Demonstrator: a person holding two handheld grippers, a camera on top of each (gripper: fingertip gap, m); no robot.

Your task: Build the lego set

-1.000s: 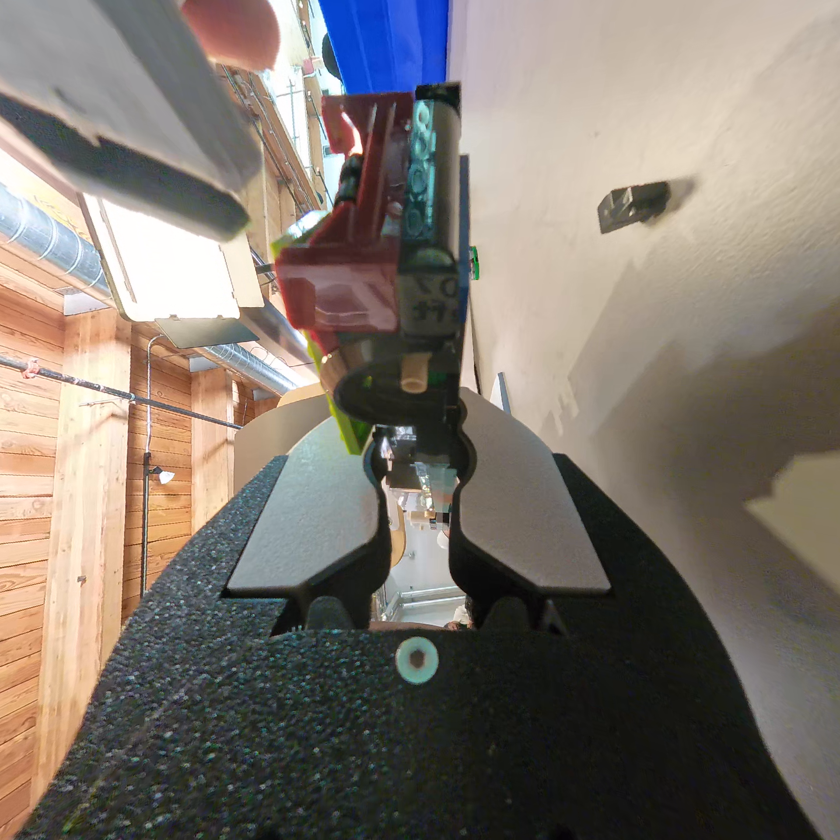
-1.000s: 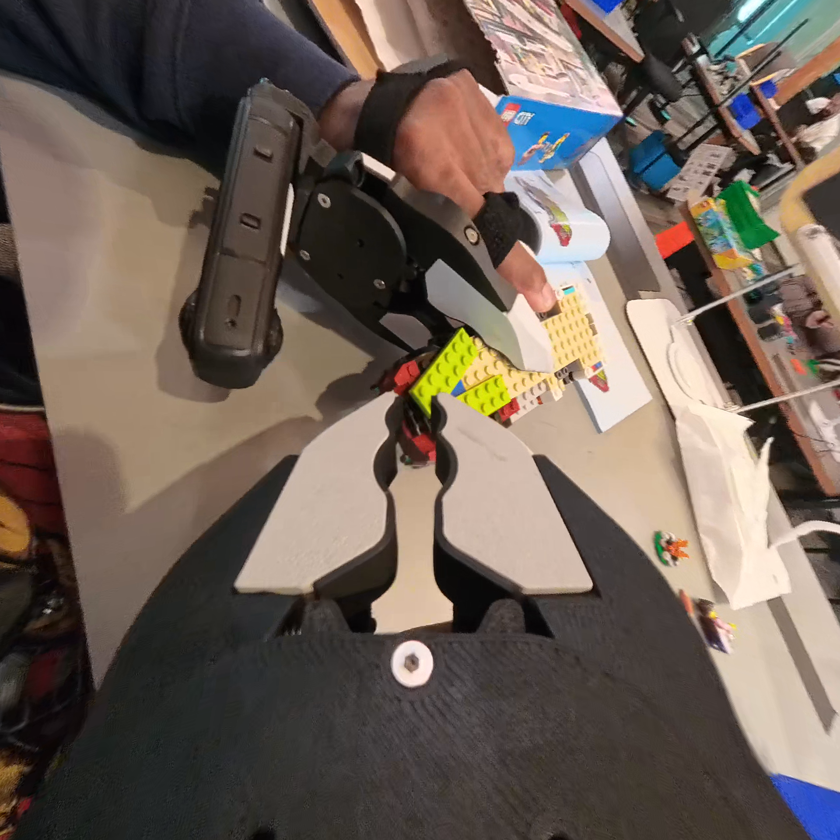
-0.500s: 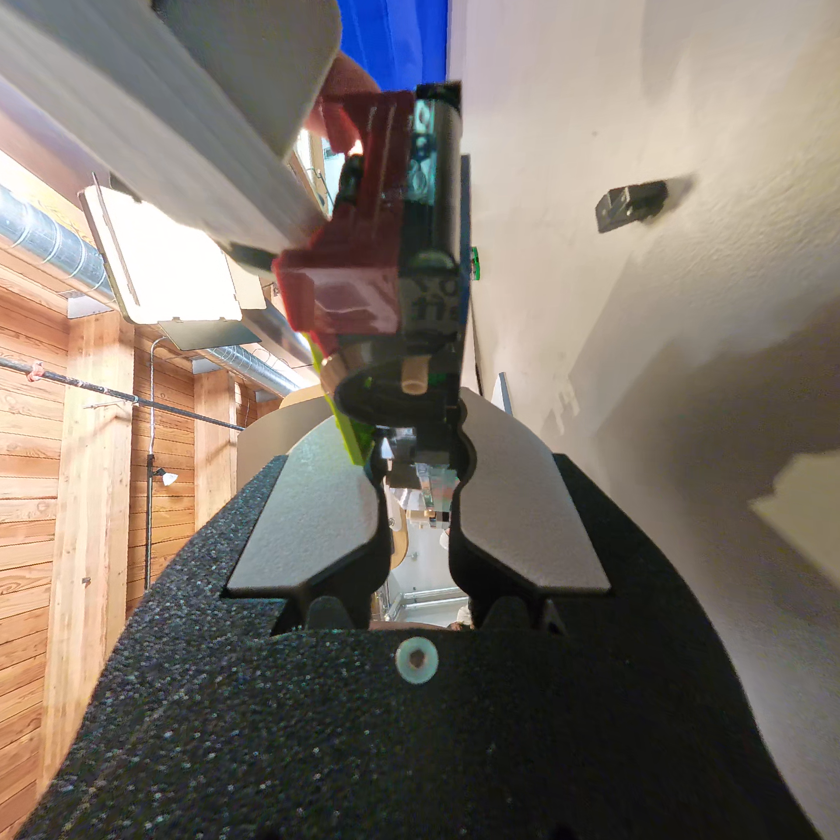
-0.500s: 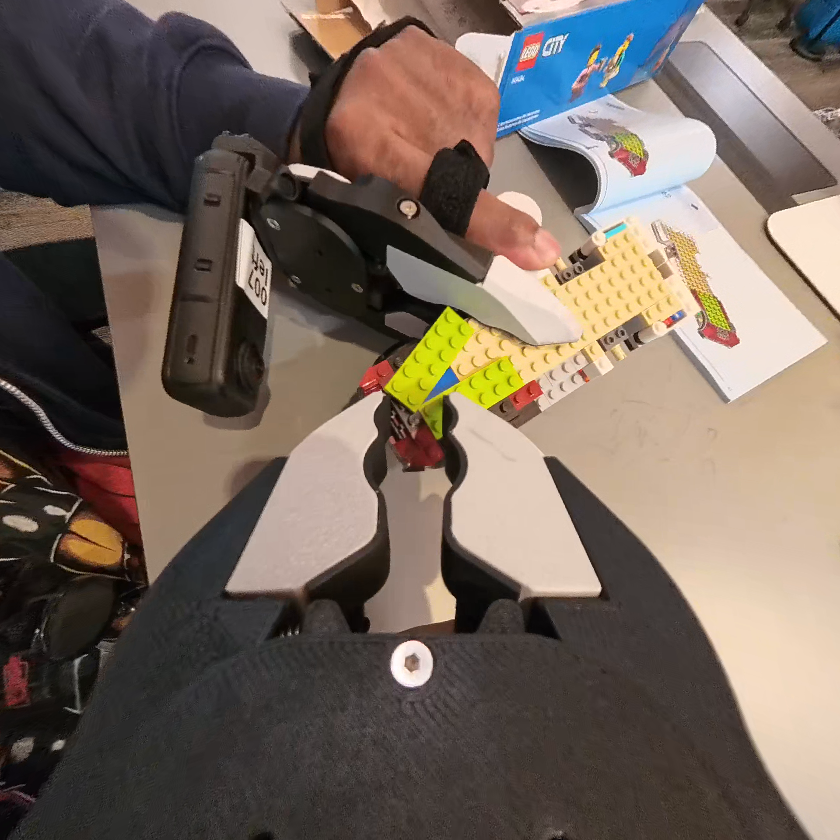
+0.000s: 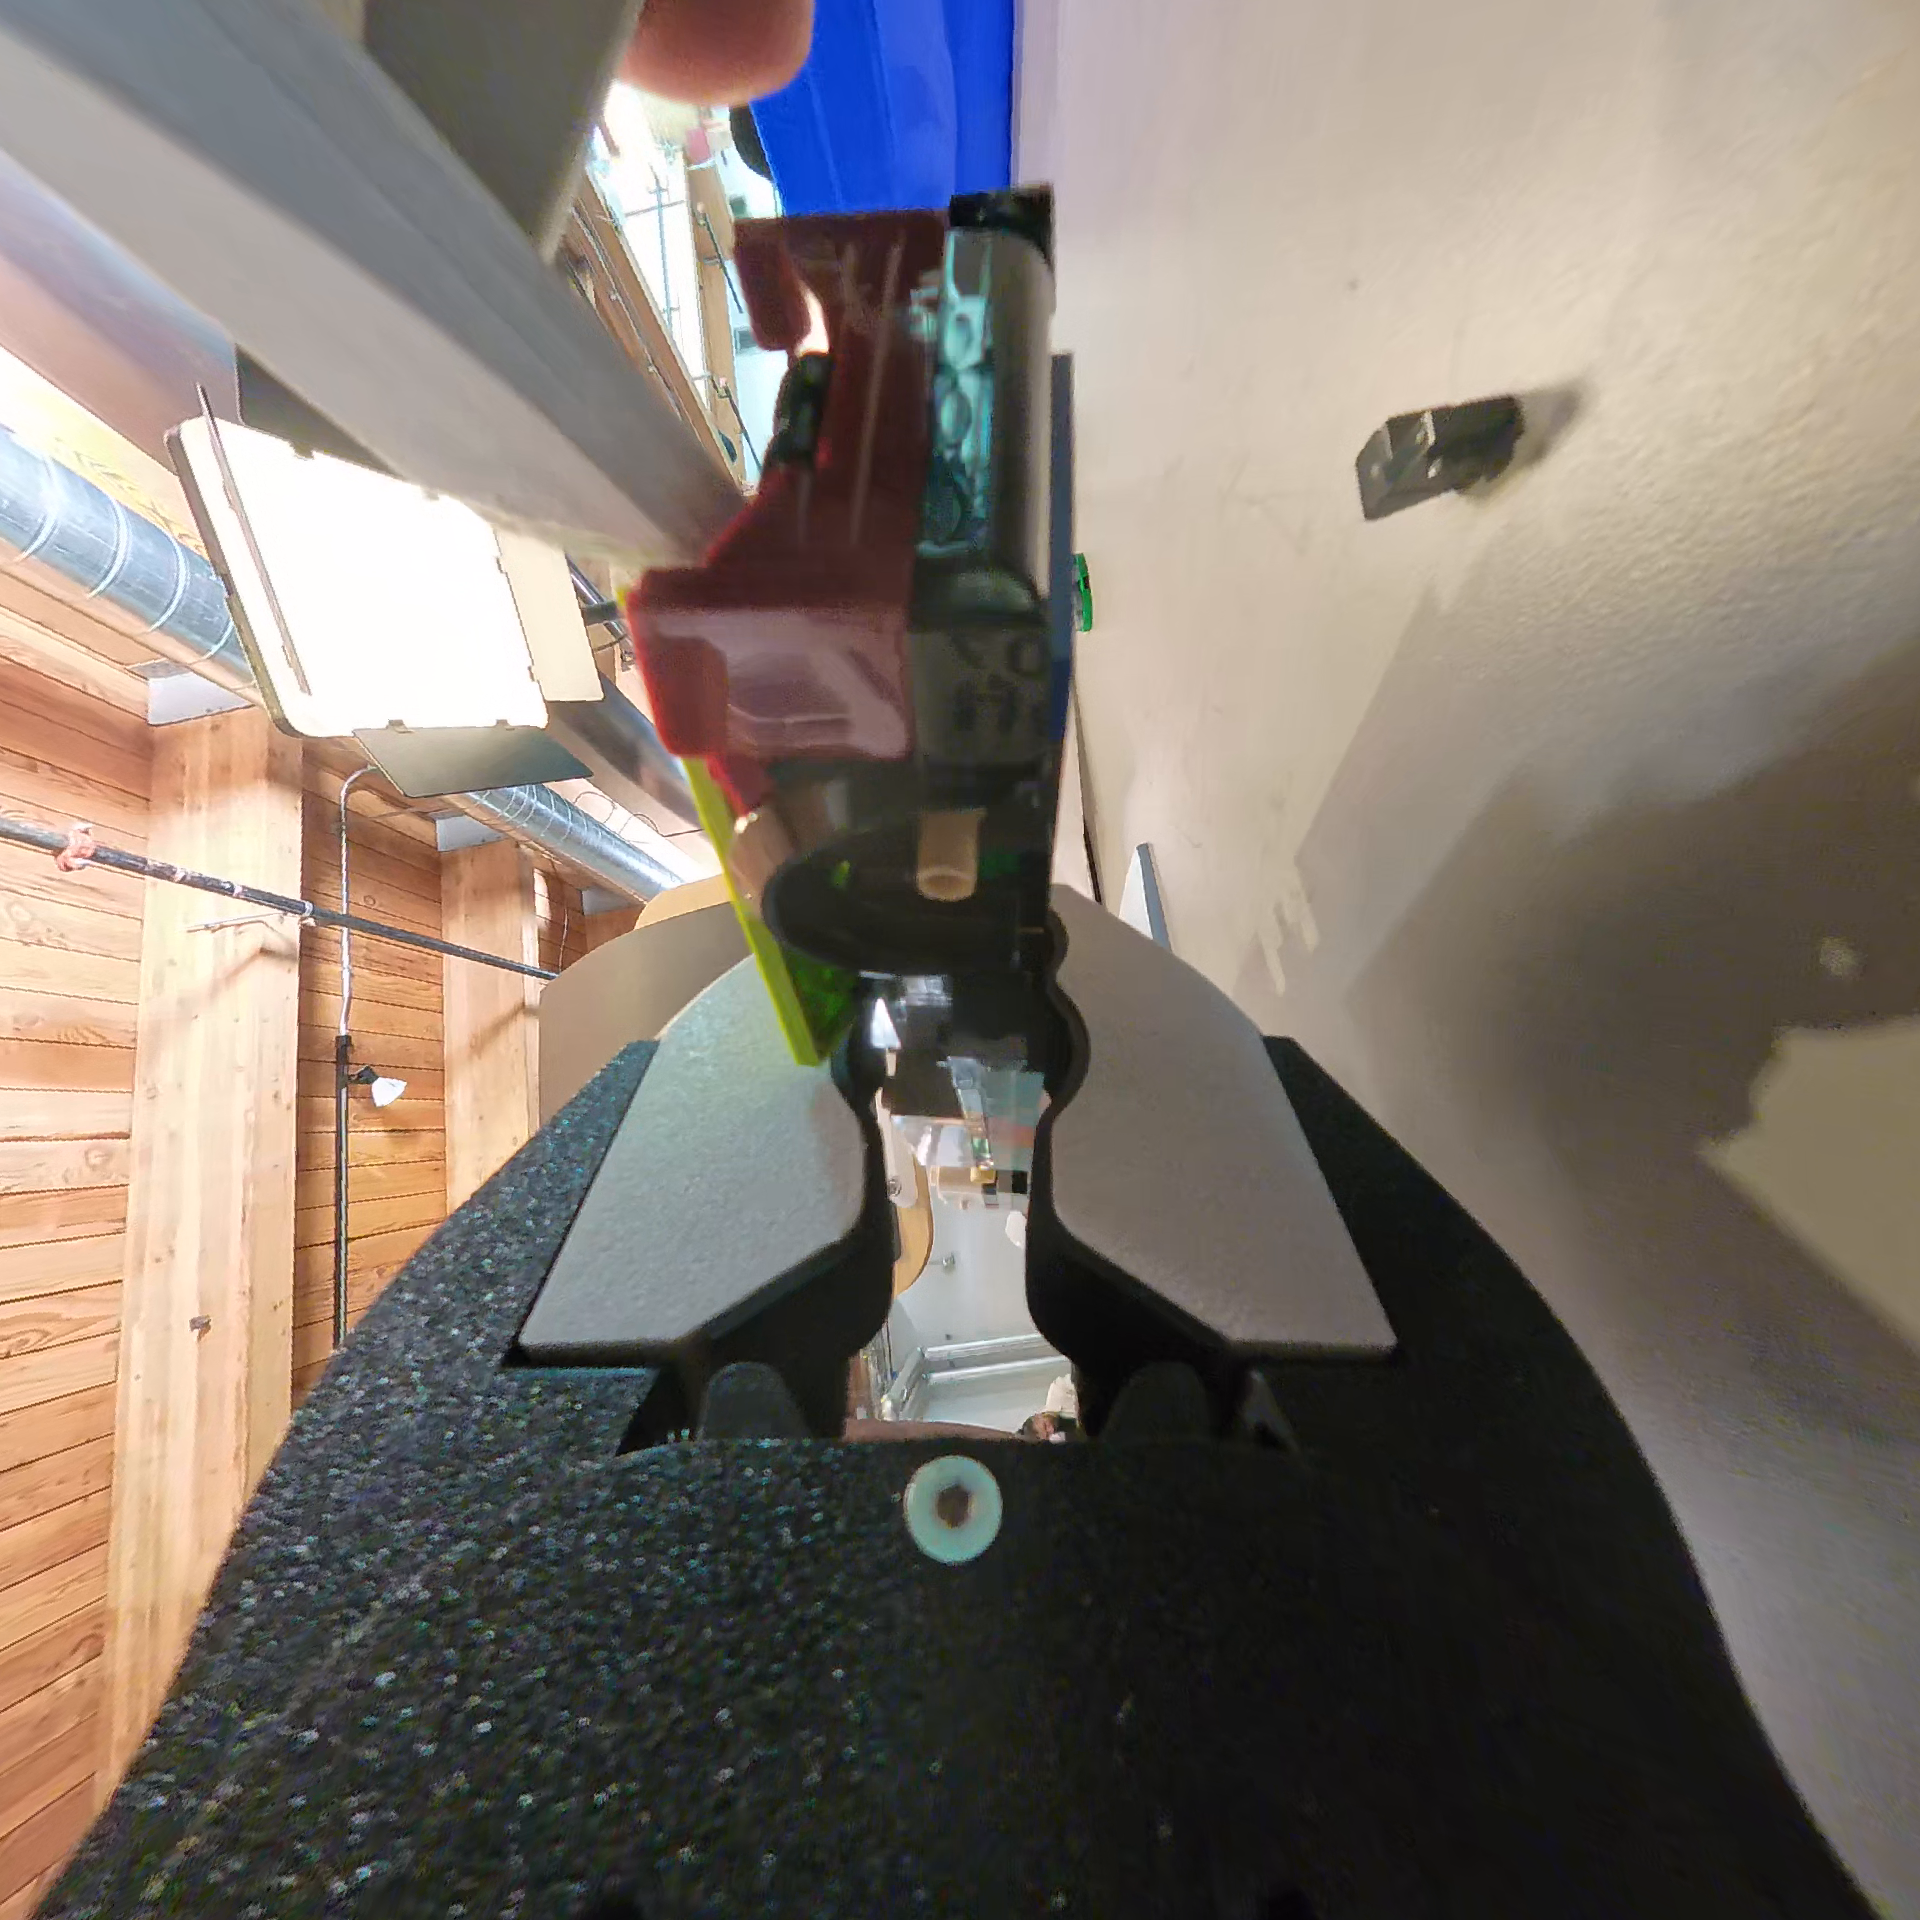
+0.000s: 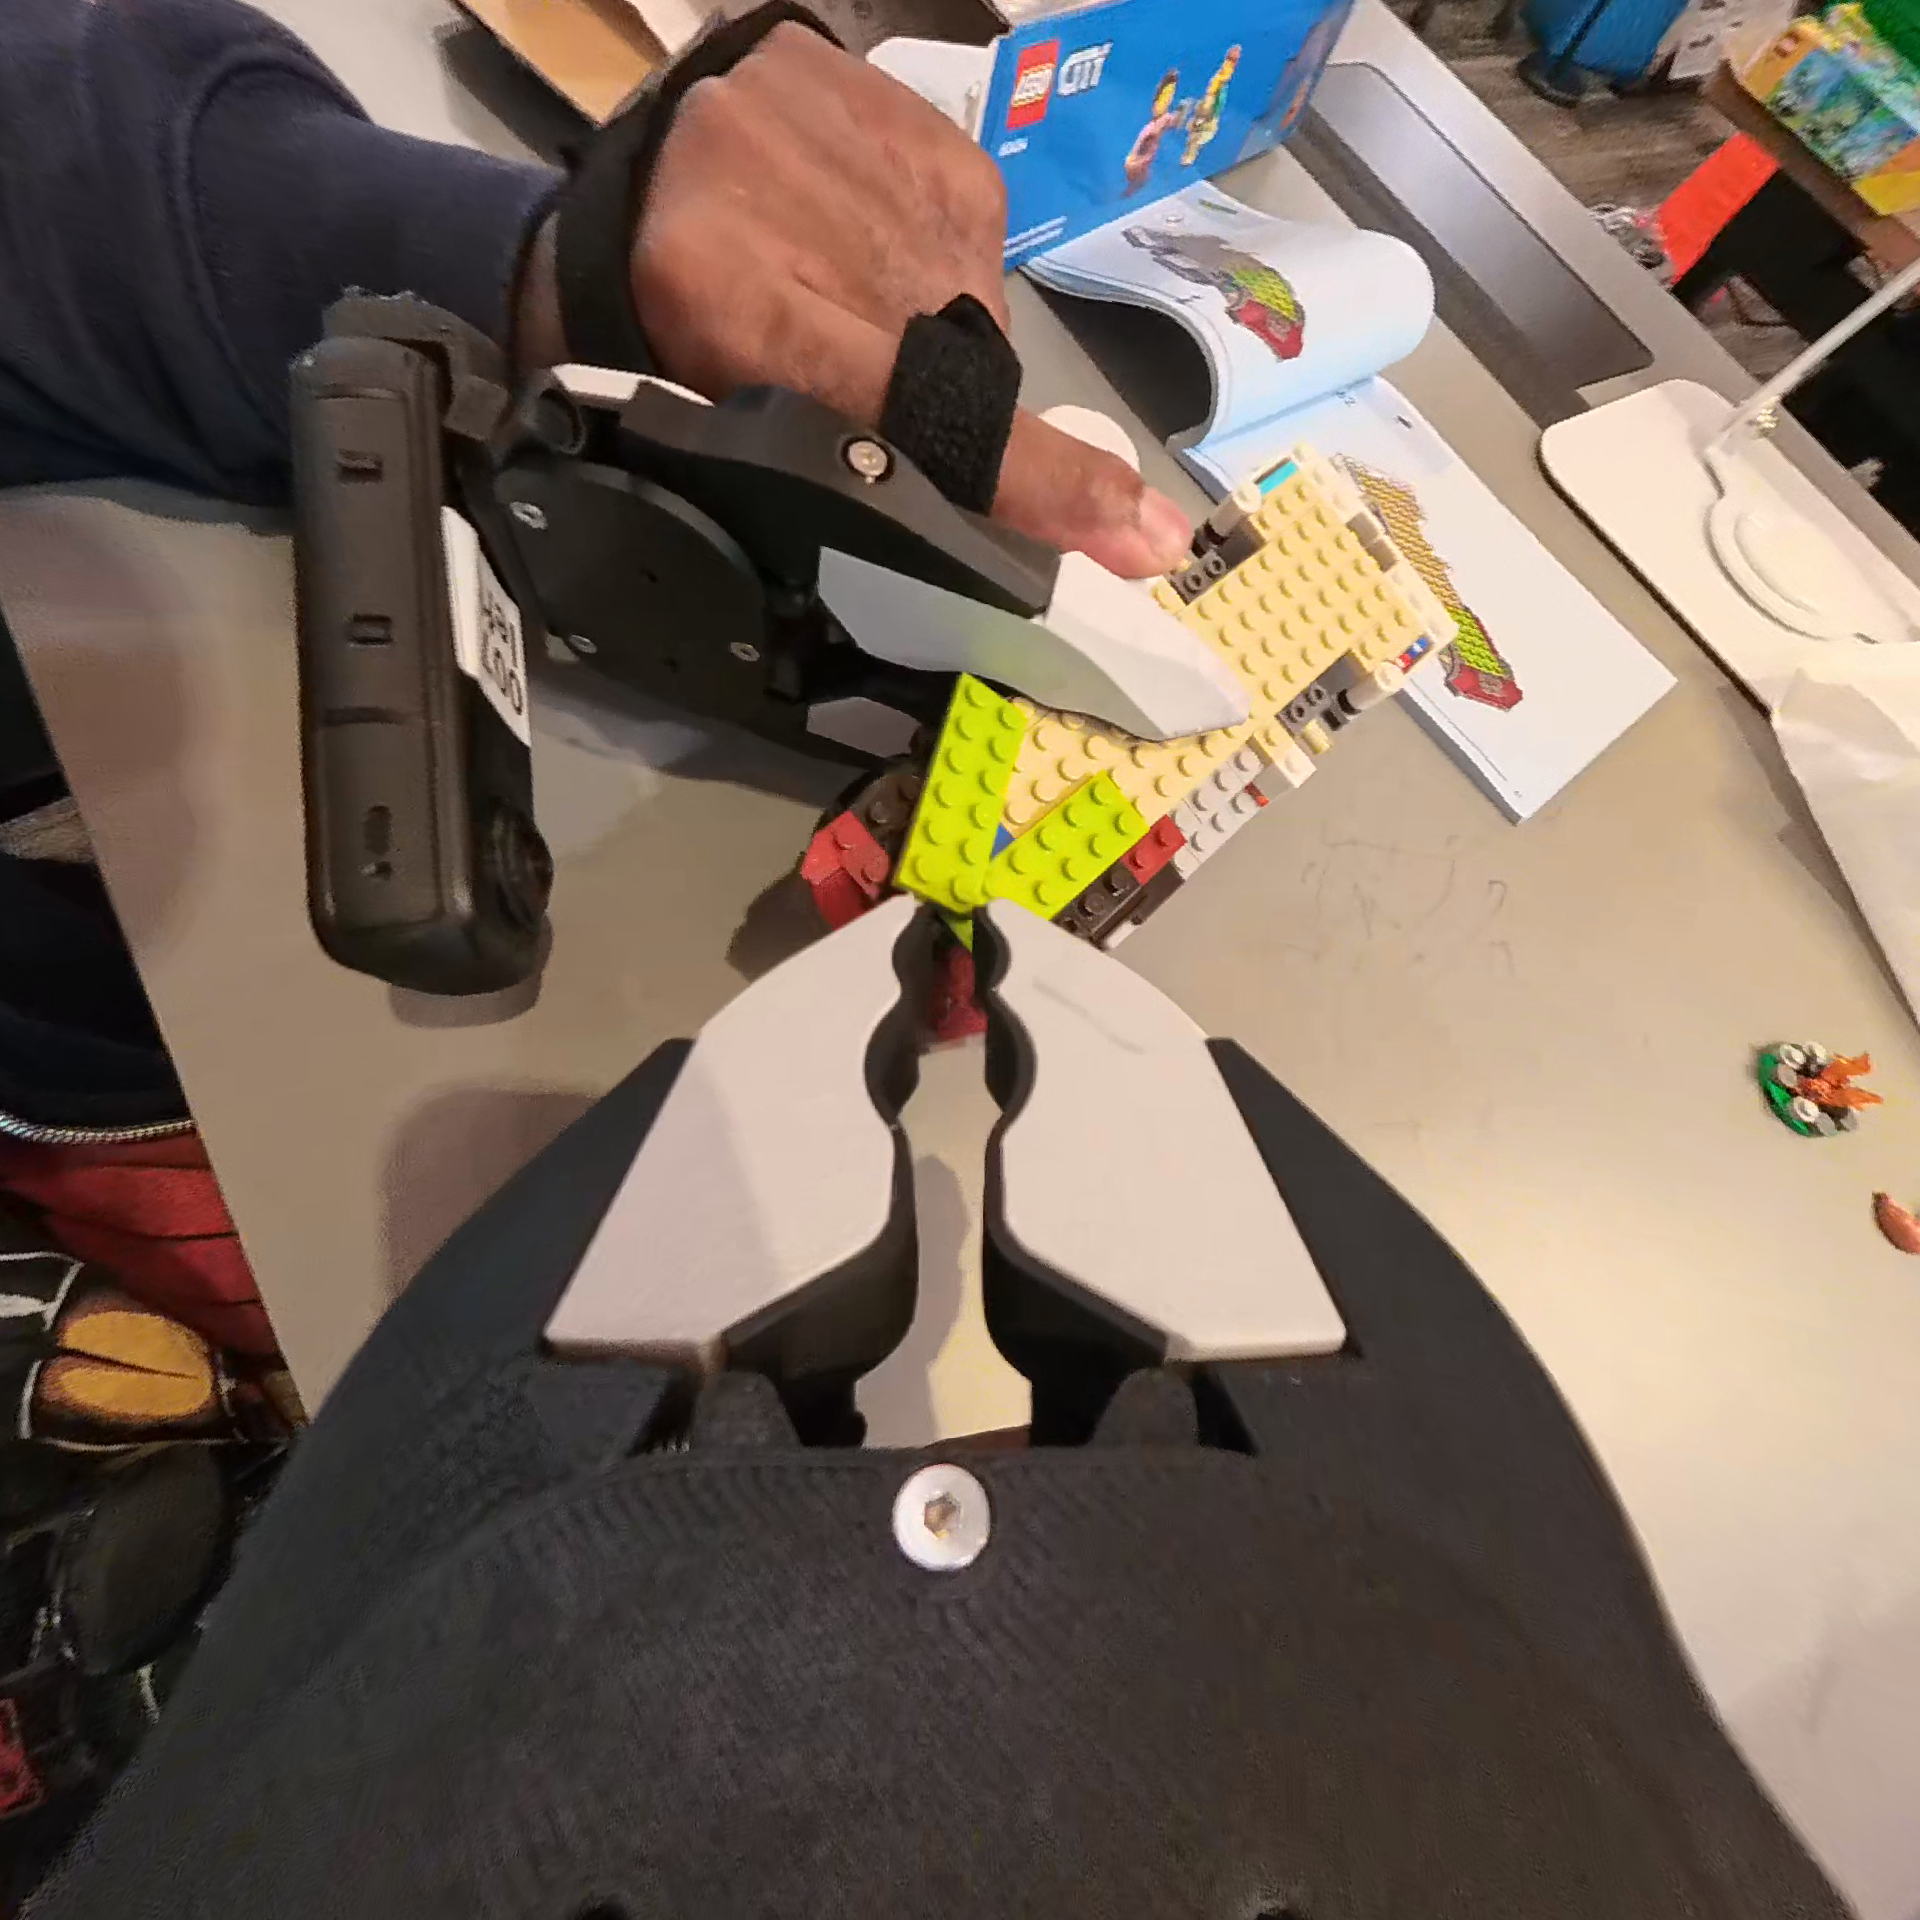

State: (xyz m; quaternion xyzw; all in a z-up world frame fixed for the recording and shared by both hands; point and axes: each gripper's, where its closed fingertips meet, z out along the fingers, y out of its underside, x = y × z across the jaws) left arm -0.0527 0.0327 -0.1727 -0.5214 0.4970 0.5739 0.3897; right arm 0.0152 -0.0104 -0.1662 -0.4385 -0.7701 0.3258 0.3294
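Gripping the near corner of a brick model (image 6: 1174, 707), the right tongs (image 6: 951, 920) are closed on a lime-green plate (image 6: 961, 790) at the model's edge, both pads pressed to it, with a dark red brick (image 6: 956, 997) showing in the slot just behind the tips. From these tongs the model runs forward and to the right, its long axis slanting away toward the open instruction booklet (image 6: 1455, 582). The left tongs (image 5: 956, 1003), held by a gloved hand (image 6: 821, 239), clamp the same model from the left, one grey finger (image 6: 1101, 665) lying flat across its tan studded deck; in their own view the model's dark underside and red block (image 5: 800, 623) fill the gap edge-on. The model is held just above the grey desk (image 6: 1455, 1039). Farther off lie a blue box (image 6: 1143, 94), a white lamp base (image 6: 1683, 520), and a small green and orange piece (image 6: 1813, 1086).
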